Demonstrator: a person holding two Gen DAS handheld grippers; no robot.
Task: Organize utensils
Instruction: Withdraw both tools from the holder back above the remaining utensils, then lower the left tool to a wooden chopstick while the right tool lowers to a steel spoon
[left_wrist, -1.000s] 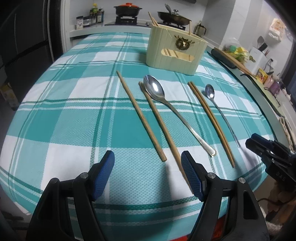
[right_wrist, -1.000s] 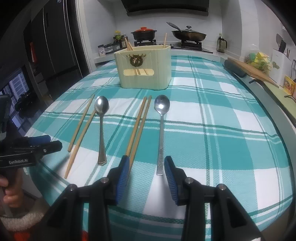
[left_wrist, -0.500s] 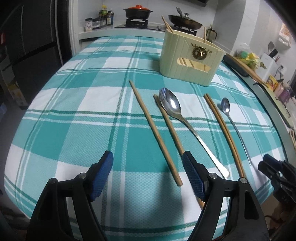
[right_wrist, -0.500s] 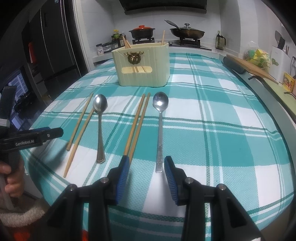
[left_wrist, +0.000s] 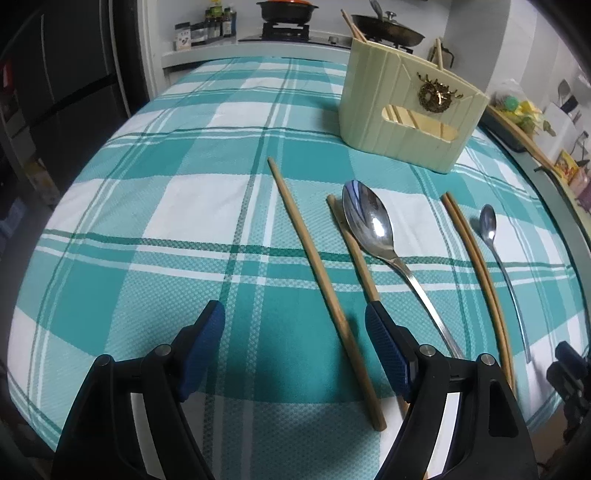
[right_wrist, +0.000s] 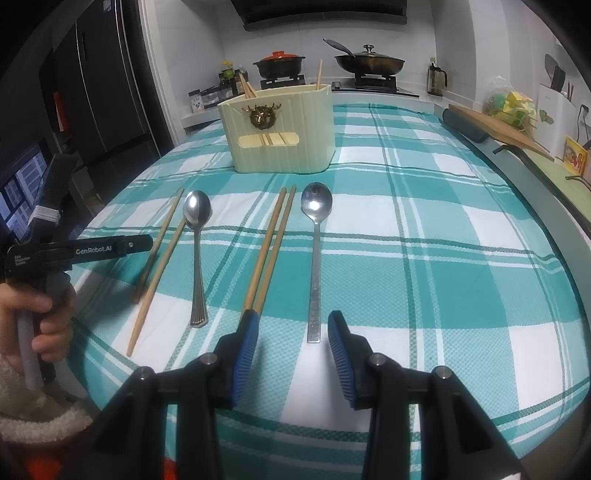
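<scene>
On the teal plaid tablecloth lie two loose chopsticks (left_wrist: 321, 273), a large spoon (left_wrist: 373, 229), a chopstick pair (left_wrist: 476, 266) and a thin spoon (left_wrist: 491, 229). Behind them stands a cream utensil holder (left_wrist: 402, 114) with chopsticks in it. My left gripper (left_wrist: 295, 325) is open and empty, low over the near end of the leftmost chopstick. In the right wrist view my right gripper (right_wrist: 291, 325) is open and empty, just in front of the thin spoon (right_wrist: 316, 258) and the chopstick pair (right_wrist: 269, 251). The large spoon (right_wrist: 197, 251) and the holder (right_wrist: 280, 129) show there too.
The left hand-held gripper body (right_wrist: 77, 251) shows at the table's left edge in the right wrist view. A stove with a red-lidded pot (right_wrist: 280, 62) and a pan (right_wrist: 369, 61) is behind the table. A cutting board (right_wrist: 495, 129) lies on the counter at right.
My left gripper has moved forward and lower over the table, so the leftmost chopstick's near end now lies between its fingers. My right gripper has barely moved.
</scene>
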